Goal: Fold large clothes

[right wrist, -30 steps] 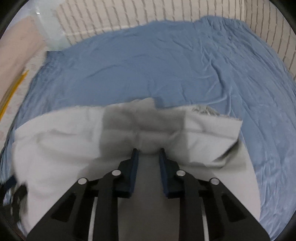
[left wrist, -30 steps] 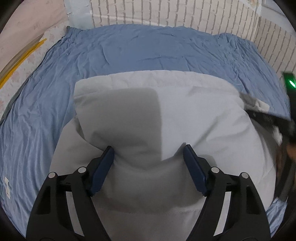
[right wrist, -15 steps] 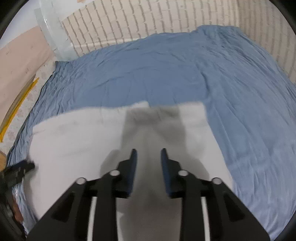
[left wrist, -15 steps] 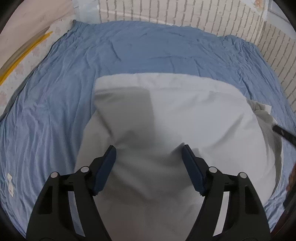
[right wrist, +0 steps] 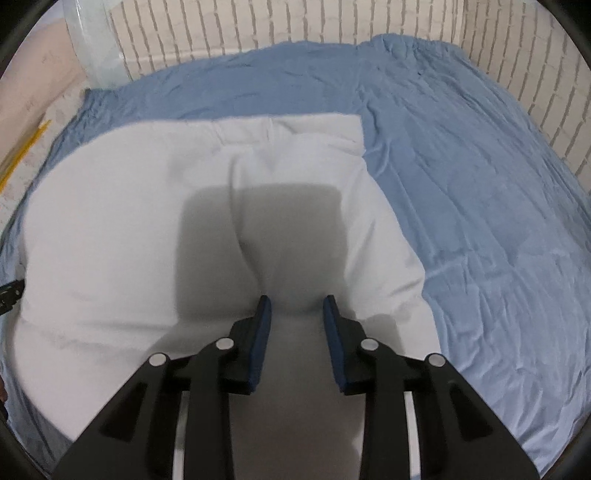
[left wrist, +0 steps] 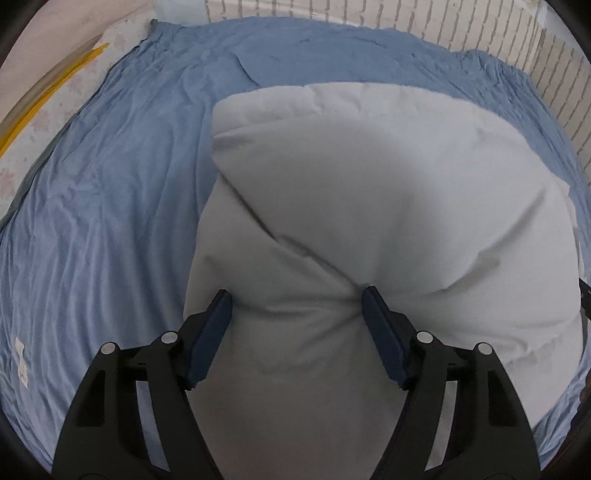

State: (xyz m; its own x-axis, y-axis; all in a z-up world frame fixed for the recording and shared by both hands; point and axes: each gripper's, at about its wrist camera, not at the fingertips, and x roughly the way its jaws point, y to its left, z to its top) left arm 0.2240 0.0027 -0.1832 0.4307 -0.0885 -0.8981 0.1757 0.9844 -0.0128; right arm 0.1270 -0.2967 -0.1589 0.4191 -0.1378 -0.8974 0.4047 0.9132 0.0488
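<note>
Left wrist view, garment: the pale grey, soft cotton-like folded garment is lying on the wrinkled blue bedsheet, filling the frame from centre out to 3 o'clock.
Left wrist view, fingers: the left gripper is standing wide, a raised hump of the grey cloth bulging between its blue pads. Whether they are pressing the hump or only flanking it is hard to say from here.
Left wrist view, edges: the garment's left fold line is running from 12 o'clock toward 9 o'clock of the gripper; its far hem is lying straight at 12 o'clock.
Left wrist view, room: open sheet is stretching from 8 to 11 o'clock; a white brick-pattern wall is closing off 12 to 2 o'clock.
Right wrist view, garment: the same grey garment is spreading from centre to 9 o'clock, its right edge falling at 1 o'clock.
Right wrist view, fingers: the right gripper is closing its jaws; a narrow ridge of cloth sits in the gap, apparently not pinched yet.
Right wrist view, room: bare blue sheet is lying wide from 1 to 5 o'clock.
Handling: the cloth is looking light, limp and thick in layers, likely sagging if lifted at one point.
Hold: pinching near corners or fold edges, both grippers together, seems best.
</note>
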